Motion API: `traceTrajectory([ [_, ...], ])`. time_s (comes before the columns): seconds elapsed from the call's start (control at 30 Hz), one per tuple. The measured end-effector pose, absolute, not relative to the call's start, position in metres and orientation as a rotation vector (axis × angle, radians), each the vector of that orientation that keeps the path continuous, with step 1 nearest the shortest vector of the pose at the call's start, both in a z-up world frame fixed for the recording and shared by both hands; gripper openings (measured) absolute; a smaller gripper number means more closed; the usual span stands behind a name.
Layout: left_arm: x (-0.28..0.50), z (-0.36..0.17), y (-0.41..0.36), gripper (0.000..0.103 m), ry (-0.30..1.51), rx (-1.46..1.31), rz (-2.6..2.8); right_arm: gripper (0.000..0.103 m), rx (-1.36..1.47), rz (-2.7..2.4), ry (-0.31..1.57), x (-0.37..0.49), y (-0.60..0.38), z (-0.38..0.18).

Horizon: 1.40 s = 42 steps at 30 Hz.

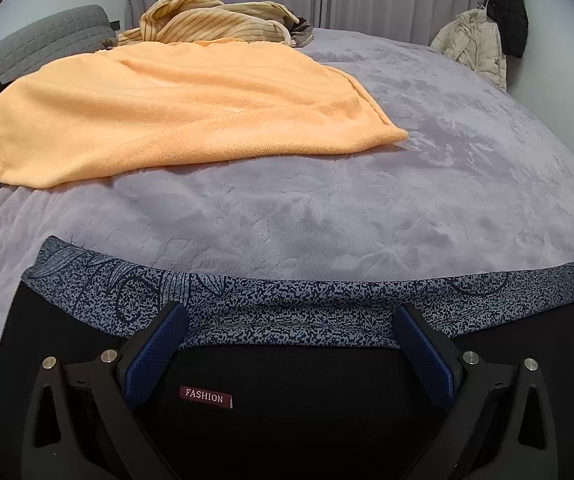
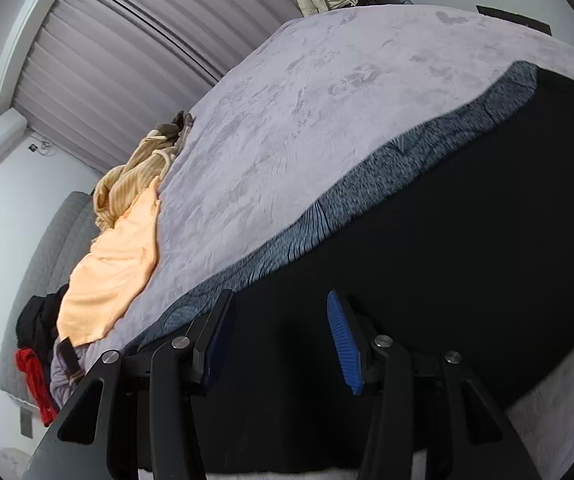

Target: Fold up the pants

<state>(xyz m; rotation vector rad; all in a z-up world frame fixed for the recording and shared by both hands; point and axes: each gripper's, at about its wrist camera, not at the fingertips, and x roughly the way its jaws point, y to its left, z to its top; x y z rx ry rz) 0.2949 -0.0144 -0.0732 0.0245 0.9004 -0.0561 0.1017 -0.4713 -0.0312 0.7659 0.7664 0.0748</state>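
Both my grippers stand wide over the pants (image 1: 287, 384), holding nothing: left gripper (image 1: 289, 320) straddles the patterned waistband (image 1: 287, 300) near the FASHION label (image 1: 206, 396), right gripper (image 2: 279, 320) sits over black cloth. Waistband edge runs left-right just ahead of both, left nearer it. Beyond: bare purple blanket (image 1: 407, 168) far and right; orange towel (image 1: 159, 112) far left.

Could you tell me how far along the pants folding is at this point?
Early. Done: the pants lie spread on the bed, patterned waistband along their far edge. In hand: nothing; the left gripper and right gripper hover over them, jaws open. Left: every fold; none shows yet.
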Motion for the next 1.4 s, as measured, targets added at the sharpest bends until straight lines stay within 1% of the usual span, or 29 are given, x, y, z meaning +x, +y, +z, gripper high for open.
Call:
traceTrajectory([
  [0.1, 0.287, -0.058, -0.025, 0.103, 0.905, 0.085, -0.031, 0.052, 0.769, 0.090, 0.734, 0.069, -0.480, -0.031],
  [0.17, 0.279, -0.045, -0.034, 0.103, 0.918, 0.067, -0.069, 0.054, 0.781, 0.094, 0.720, 0.053, -0.491, -0.033],
  [0.23, 0.269, -0.029, -0.047, 0.103, 0.918, 0.028, -0.127, 0.055, 0.802, 0.099, 0.701, 0.040, -0.505, -0.037],
  [0.3, 0.261, -0.014, -0.069, 0.103, 0.909, 0.037, -0.180, 0.055, 0.828, 0.102, 0.678, 0.030, -0.515, -0.040],
  [0.43, 0.241, 0.002, -0.136, 0.103, 0.884, 0.153, -0.277, 0.055, 0.873, 0.100, 0.657, 0.020, -0.526, -0.048],
  [0.6, 0.220, -0.004, -0.225, 0.103, 0.910, 0.232, -0.435, 0.055, 0.925, 0.036, 0.601, 0.004, -0.545, -0.051],
  [0.77, 0.212, -0.010, -0.294, 0.103, 0.935, 0.221, -0.520, 0.055, 1.129, -0.089, 0.538, -0.010, -0.594, -0.072],
  [0.83, 0.212, -0.020, -0.313, 0.103, 0.968, 0.228, -0.512, 0.054, 1.144, -0.116, 0.518, -0.009, -0.606, -0.076],
  [0.9, 0.211, -0.042, -0.324, 0.103, 1.018, 0.249, -0.497, 0.054, 1.125, -0.134, 0.509, -0.002, -0.612, -0.075],
  [0.93, 0.208, -0.052, -0.327, 0.103, 1.002, 0.266, -0.481, 0.054, 1.113, -0.144, 0.503, 0.000, -0.615, -0.073],
  [0.97, 0.202, -0.056, -0.326, 0.103, 0.940, 0.268, -0.476, 0.054, 1.105, -0.151, 0.496, 0.004, -0.617, -0.072],
  [1.0, 0.193, -0.058, -0.323, 0.103, 0.868, 0.267, -0.481, 0.050, 1.105, -0.154, 0.485, 0.007, -0.620, -0.071],
  [1.03, 0.188, -0.059, -0.320, 0.103, 0.835, 0.260, -0.485, 0.045, 1.108, -0.155, 0.478, 0.008, -0.625, -0.071],
  [1.07, 0.185, -0.058, -0.318, 0.103, 0.823, 0.251, -0.489, 0.029, 1.107, -0.156, 0.483, 0.011, -0.627, -0.072],
  [1.1, 0.185, -0.058, -0.316, 0.103, 0.826, 0.241, -0.495, 0.016, 1.104, -0.161, 0.499, 0.015, -0.629, -0.073],
  [1.2, 0.187, -0.057, -0.312, 0.103, 0.841, 0.224, -0.503, 0.014, 1.126, -0.142, 0.494, 0.014, -0.637, -0.074],
  [1.3, 0.186, -0.057, -0.312, 0.103, 0.833, 0.226, -0.502, 0.013, 1.046, -0.124, 0.460, 0.009, -0.638, -0.062],
  [1.33, 0.185, -0.057, -0.312, 0.103, 0.830, 0.225, -0.502, 0.013, 1.010, -0.145, 0.467, 0.011, -0.636, -0.058],
  [1.4, 0.185, -0.057, -0.312, 0.103, 0.828, 0.225, -0.503, 0.013, 0.974, -0.215, 0.539, 0.016, -0.638, -0.064],
])
